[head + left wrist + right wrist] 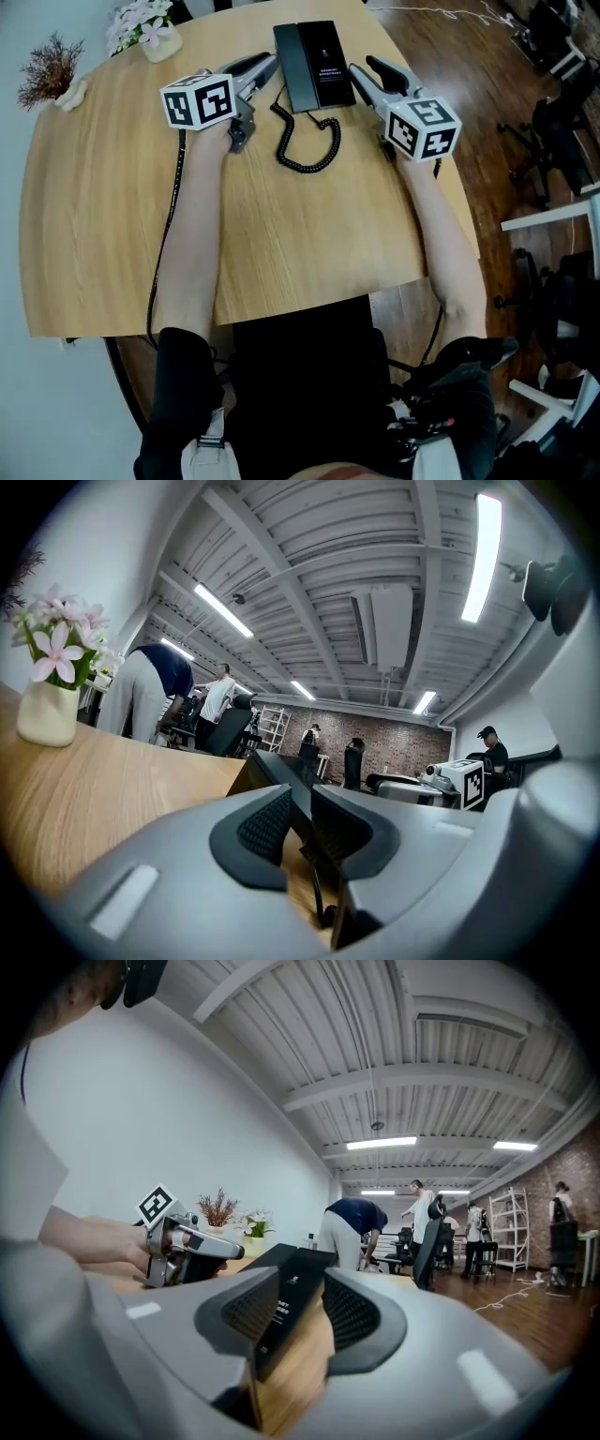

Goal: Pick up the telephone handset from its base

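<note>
A black telephone (314,64) lies at the far edge of the round wooden table (112,216), its handset (292,66) resting along the left side of the base. A coiled cord (305,141) loops toward me. My left gripper (270,67) points level at the phone's left edge, jaws a narrow gap apart; its own view shows the phone (272,771) just beyond the pads (262,827), nothing pressed. My right gripper (361,75) sits by the phone's right edge, open, with the phone's corner (291,1297) showing between its pads (352,1312).
A cream vase of pink flowers (150,33) and a dried sprig (52,70) stand at the table's far left. Office chairs (562,141) stand on the wood floor to the right. People (150,691) stand at desks in the background.
</note>
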`<state>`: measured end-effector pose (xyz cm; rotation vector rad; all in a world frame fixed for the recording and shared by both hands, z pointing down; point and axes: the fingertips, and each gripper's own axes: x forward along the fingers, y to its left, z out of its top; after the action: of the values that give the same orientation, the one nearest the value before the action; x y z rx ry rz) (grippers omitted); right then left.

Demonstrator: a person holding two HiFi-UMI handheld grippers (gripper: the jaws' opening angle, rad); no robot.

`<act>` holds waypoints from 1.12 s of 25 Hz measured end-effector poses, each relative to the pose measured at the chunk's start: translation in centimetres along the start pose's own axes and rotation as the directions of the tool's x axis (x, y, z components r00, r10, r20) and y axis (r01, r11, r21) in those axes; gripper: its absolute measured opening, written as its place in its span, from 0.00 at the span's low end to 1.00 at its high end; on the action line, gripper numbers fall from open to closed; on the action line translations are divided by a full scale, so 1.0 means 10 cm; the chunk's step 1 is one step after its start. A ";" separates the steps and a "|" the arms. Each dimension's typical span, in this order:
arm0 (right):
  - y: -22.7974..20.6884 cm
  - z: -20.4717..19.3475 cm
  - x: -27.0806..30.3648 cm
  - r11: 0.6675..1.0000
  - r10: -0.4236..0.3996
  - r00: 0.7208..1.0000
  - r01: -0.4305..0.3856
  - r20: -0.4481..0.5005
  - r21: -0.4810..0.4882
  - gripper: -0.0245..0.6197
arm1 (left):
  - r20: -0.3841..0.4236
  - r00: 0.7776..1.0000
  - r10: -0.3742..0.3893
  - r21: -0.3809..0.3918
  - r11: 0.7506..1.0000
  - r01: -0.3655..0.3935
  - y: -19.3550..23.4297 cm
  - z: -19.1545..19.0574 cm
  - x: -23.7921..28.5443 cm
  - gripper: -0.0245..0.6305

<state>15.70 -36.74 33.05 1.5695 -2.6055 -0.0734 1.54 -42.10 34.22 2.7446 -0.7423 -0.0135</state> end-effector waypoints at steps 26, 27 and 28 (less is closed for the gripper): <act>0.02 0.01 0.00 1.000 0.015 1.000 -0.015 -0.006 0.013 0.26 | -0.132 0.976 0.172 0.109 0.981 -0.158 0.00 -0.14 0.09 0.22; 0.02 0.01 0.01 1.000 0.017 1.000 -0.017 -0.006 0.013 0.26 | -0.132 0.976 0.176 0.109 0.981 -0.162 0.01 -0.14 0.09 0.22; 0.03 0.01 0.01 1.000 0.019 1.000 -0.019 -0.006 0.013 0.26 | -0.133 0.975 0.177 0.105 0.981 -0.164 0.01 -0.14 0.08 0.22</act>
<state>15.37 -36.68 32.97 1.5462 -2.6216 -0.0502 2.32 -42.23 35.66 2.7226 -0.9571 0.2574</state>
